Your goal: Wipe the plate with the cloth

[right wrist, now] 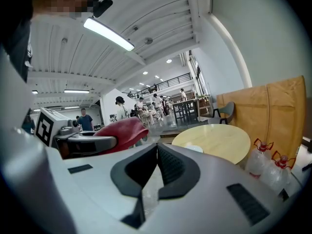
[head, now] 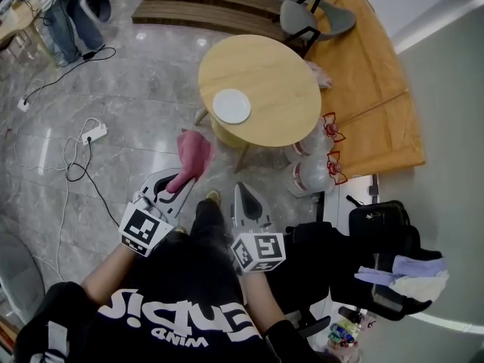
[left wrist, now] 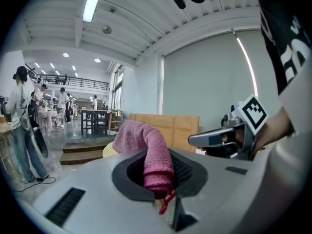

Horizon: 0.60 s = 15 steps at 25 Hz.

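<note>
Blk tee (head: 162, 320), white print. Grey L gripper (head: 178, 184), R gripper (head: 242, 193): b&w marker cubes (head: 145, 231).

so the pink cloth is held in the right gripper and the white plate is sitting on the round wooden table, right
Not quite: the pink cloth is clamped in the left gripper, as the left gripper view shows; the right gripper is shut on nothing. The white plate does sit on the round wooden table.

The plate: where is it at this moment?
In the head view the plate lies on the round table, near its left edge, ahead of the cloth held by the left gripper.
</note>
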Tool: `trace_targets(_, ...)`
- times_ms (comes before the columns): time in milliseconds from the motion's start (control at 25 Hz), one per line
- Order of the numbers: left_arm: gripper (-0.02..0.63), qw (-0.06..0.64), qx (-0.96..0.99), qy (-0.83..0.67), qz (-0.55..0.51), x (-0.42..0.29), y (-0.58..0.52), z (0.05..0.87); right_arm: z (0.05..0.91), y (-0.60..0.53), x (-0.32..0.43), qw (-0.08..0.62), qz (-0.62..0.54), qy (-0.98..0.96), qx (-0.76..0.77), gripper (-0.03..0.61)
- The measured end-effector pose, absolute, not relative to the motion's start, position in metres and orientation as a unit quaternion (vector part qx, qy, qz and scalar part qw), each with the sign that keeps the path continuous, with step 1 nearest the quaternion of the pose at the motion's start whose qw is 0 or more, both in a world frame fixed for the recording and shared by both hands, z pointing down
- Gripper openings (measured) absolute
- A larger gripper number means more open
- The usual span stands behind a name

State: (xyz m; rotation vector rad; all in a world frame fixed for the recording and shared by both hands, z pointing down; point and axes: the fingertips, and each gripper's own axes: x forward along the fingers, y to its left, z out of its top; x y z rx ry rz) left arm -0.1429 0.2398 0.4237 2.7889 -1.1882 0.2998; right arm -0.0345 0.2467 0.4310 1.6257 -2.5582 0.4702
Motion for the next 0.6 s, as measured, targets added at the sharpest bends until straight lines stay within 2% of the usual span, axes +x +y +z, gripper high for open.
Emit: trace_targets(600, 0.048, 0.048, 0.916, -0.382, 0.115, -0.090, 0.159, 0.430, 0.441, 0.163, 0.004, 0.046, 0.173, -0.843, 0.507, 0.021)
